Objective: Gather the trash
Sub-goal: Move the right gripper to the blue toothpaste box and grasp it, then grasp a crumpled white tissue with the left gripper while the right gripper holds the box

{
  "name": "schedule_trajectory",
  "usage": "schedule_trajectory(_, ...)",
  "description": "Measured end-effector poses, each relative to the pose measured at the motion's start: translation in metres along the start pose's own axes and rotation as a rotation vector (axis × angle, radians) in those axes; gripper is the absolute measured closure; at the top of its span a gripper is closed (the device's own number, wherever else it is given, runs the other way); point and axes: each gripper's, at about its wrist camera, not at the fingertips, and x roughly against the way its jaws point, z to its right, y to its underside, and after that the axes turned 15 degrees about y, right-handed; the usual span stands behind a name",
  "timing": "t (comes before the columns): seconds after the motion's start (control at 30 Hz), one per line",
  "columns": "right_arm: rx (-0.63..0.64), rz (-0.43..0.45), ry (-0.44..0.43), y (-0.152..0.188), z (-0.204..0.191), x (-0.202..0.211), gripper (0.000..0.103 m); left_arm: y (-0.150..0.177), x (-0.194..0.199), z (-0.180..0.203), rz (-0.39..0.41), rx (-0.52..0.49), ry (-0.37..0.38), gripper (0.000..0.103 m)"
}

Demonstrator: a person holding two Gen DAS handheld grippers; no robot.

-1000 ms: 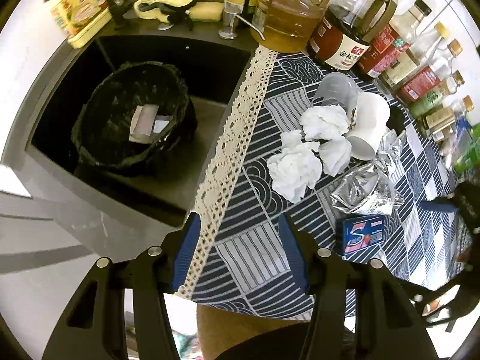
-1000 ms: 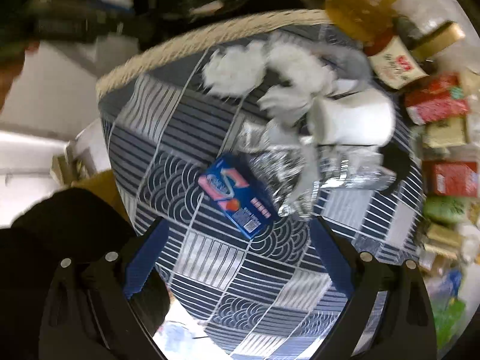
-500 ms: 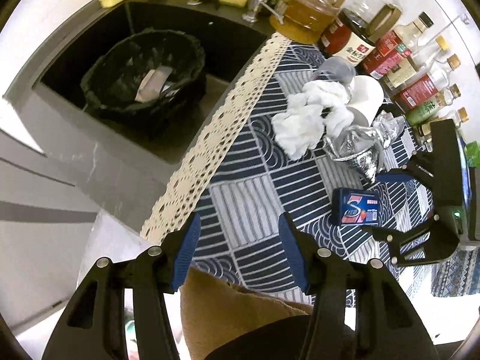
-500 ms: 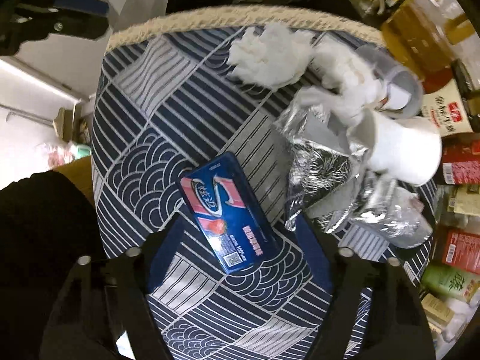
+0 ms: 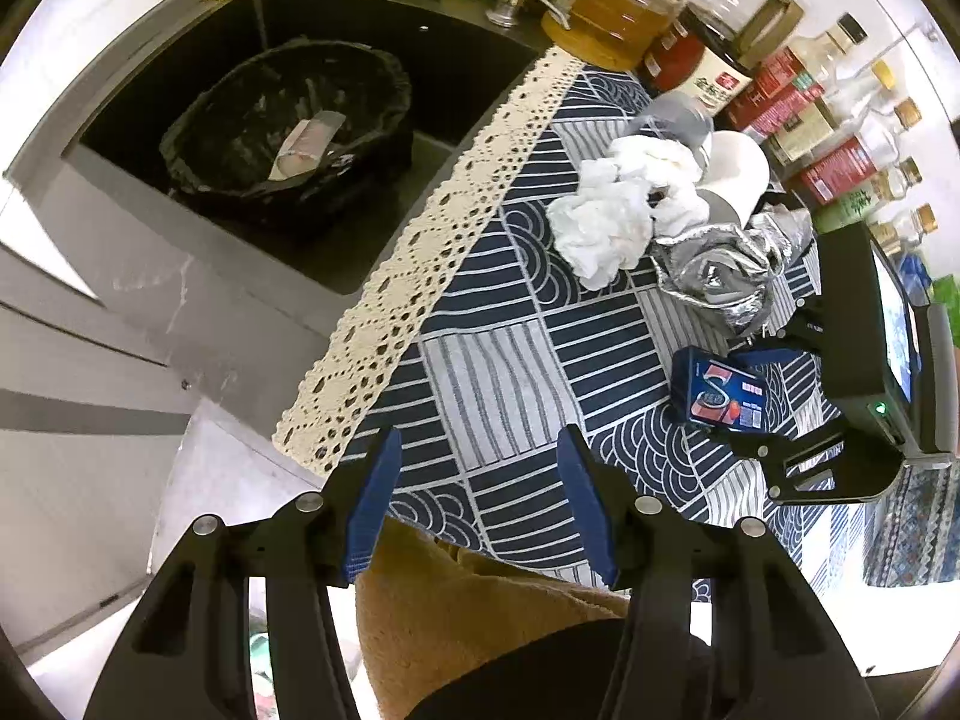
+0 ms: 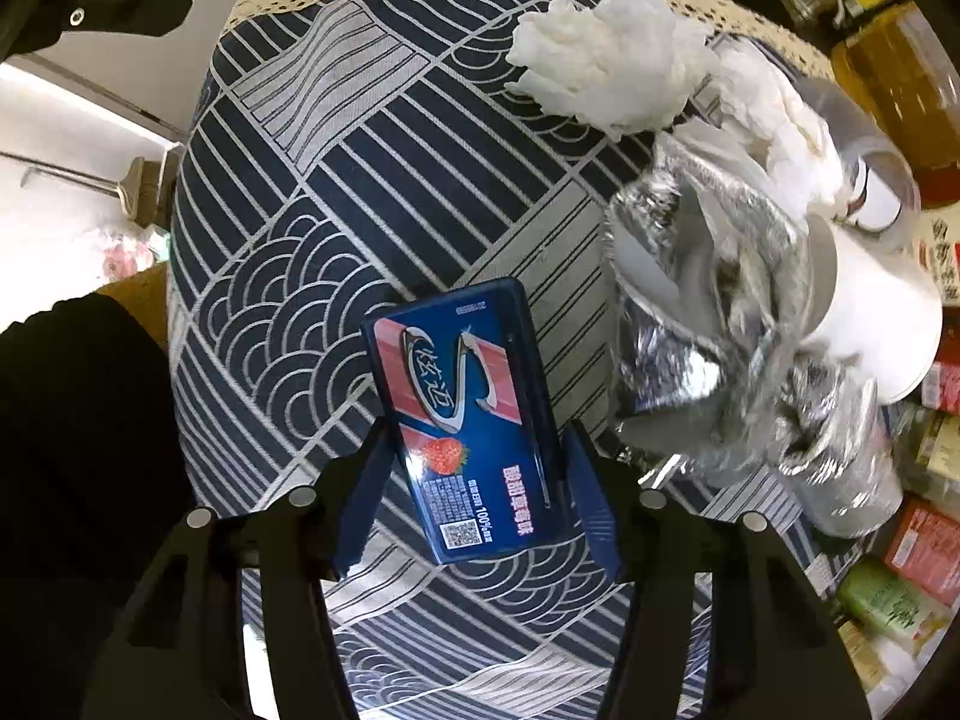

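A blue gum box (image 6: pixel 468 420) lies flat on the patterned tablecloth (image 6: pixel 336 192). My right gripper (image 6: pixel 474 480) is open, its fingers on either side of the box's near end, not closed on it. The box also shows in the left wrist view (image 5: pixel 717 393), with the right gripper (image 5: pixel 762 396) around it. Crumpled white tissues (image 5: pixel 612 216), silver foil wrappers (image 5: pixel 720 276) and a tipped white paper cup (image 5: pixel 738 177) lie beyond. My left gripper (image 5: pixel 480 492) is open and empty above the table's near edge. A black-lined trash bin (image 5: pixel 288 132) sits in the sink at left.
Oil and sauce bottles (image 5: pixel 780 96) line the back and right of the table. A lace trim (image 5: pixel 432 240) marks the table's left edge beside the dark sink (image 5: pixel 420 72). A clear plastic cup (image 5: pixel 678 117) lies by the tissues.
My right gripper has moved down and forward onto the gum box, its fingers now straddling it. My left gripper has pulled back toward the table's near edge.
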Motion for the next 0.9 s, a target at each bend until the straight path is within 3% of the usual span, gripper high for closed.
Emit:
schedule_trajectory(0.2, -0.094, 0.036, -0.056, 0.028, 0.007, 0.015, 0.046, -0.022, -0.009, 0.022, -0.033, -0.090, 0.010, 0.051)
schedule_trajectory(0.53, -0.402, 0.111, -0.104, 0.105, 0.030, 0.055, 0.046, -0.070, -0.050, 0.063, -0.142, -0.268, 0.012, 0.051)
schedule_trajectory(0.57, -0.429, 0.116, -0.102, 0.111, 0.038, 0.058, 0.046, -0.074, -0.055, 0.066, -0.153, -0.287, 0.011, 0.048)
schedule_trajectory(0.6, -0.452, 0.118, -0.101, 0.114, 0.044, 0.062, 0.046, -0.079, -0.061, 0.069, -0.165, -0.304, 0.001, 0.036)
schedule_trajectory(0.63, -0.486, 0.123, -0.101, 0.120, 0.047, 0.065, 0.046, -0.082, -0.064, 0.071, -0.167, -0.312, -0.004, 0.032)
schedule_trajectory(0.9, -0.689, 0.144, -0.110, 0.143, 0.067, 0.084, 0.046, -0.112, -0.102, 0.071, -0.231, -0.380, -0.045, 0.031)
